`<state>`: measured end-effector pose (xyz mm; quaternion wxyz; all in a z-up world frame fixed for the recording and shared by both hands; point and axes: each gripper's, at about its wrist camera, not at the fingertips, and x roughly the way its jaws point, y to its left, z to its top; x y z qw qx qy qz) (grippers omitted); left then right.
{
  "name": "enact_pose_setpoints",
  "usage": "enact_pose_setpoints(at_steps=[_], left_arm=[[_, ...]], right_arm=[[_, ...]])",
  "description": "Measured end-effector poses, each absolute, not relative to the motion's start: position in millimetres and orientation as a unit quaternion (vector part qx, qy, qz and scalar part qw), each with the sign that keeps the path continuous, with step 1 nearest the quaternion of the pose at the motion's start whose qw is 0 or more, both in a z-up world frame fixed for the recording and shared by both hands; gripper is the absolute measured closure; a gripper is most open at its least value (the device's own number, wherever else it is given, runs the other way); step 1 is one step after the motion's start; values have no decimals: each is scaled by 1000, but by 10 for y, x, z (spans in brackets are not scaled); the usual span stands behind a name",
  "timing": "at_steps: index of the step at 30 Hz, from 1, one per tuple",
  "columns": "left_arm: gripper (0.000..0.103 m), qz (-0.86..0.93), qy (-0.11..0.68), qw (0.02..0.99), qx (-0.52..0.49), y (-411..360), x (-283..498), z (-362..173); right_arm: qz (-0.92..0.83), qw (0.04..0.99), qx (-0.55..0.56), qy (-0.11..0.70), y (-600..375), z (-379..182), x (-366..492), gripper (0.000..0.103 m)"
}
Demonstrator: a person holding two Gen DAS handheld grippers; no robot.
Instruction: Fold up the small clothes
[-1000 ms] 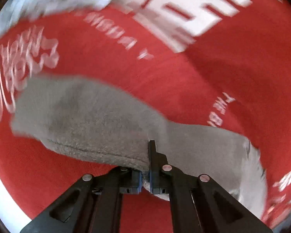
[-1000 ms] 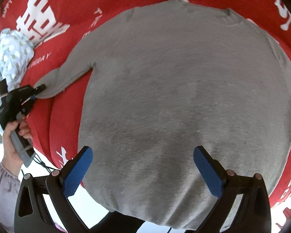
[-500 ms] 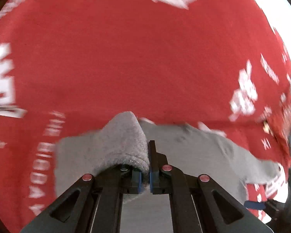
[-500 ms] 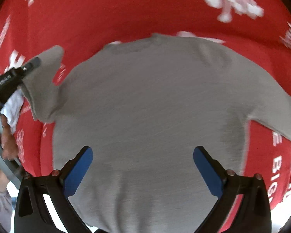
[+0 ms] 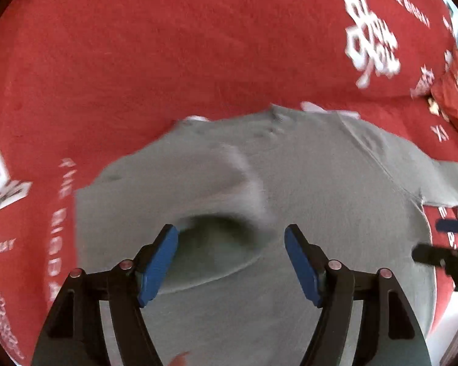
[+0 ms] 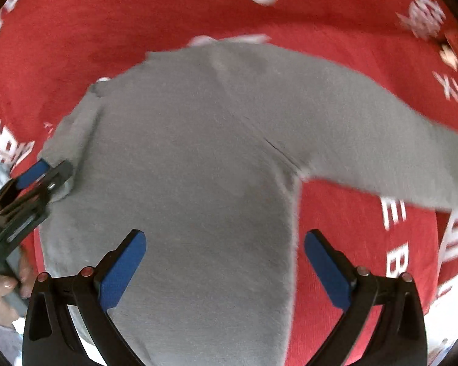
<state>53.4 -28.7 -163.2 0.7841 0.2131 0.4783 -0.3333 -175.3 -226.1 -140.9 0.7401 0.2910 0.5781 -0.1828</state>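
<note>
My left hand-held gripper (image 5: 230,262) is opening over the sweater (image 6: 198,167), its left sleeve (image 5: 204,183) folded onto the body. My right hand-held gripper (image 6: 224,271) hangs open, empty. The right sleeve (image 6: 381,149) remains spread on the red cloth (image 6: 137,15).

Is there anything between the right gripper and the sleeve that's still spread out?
Nothing visible. The right gripper, jaws open, hovers over the grey sweater; the spread sleeve lies flat on bare red cloth to its right.

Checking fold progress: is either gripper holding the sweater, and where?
No. Left gripper jaws are opening, the folded sleeve lying loose; right gripper is open.
</note>
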Motion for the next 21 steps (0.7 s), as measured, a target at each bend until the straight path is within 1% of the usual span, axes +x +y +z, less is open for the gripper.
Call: enact_pose_setpoints(at_steps=[3, 5, 7, 10, 13, 14, 15, 16, 17, 18, 21], left_arm=[[29, -272, 495, 803, 192, 246, 859, -1540], [29, -225, 532, 797, 175, 574, 1162, -1676], [29, -201, 579, 779, 132, 862, 1438, -1874], [29, -200, 623, 752, 79, 1036, 1664, -2080], [29, -213, 634, 742, 46, 1031, 1754, -2216], [29, -212, 628, 748, 47, 1017, 1754, -2217], [29, -210, 616, 757, 54, 980, 1741, -2206], [29, -208, 614, 759, 60, 957, 1720, -2206], [29, -208, 611, 761, 64, 944, 1691, -2197], [29, -209, 607, 763, 68, 936, 1656, -2183], [29, -216, 605, 763, 73, 925, 1541, -2137]], right_arm=[[-136, 781, 228, 565, -1981, -1231, -1372, 0], [-87, 810, 166, 556, -1685, -1137, -991, 0], [-41, 830, 92, 549, -1329, -1105, -615, 0], [5, 834, -9, 551, -893, -1194, -257, 0], [23, 828, -90, 554, -591, -1406, -43, 1], [11, 823, -112, 557, -547, -1498, 33, 3], [2, 819, -117, 562, -557, -1561, 79, 23], [-5, 816, -105, 568, -635, -1611, 111, 77], [-23, 812, -60, 580, -799, -1631, 155, 97], [-35, 818, -11, 574, -931, -1597, 183, 94], [-111, 826, 202, 515, -1695, -1440, -77, 94]])
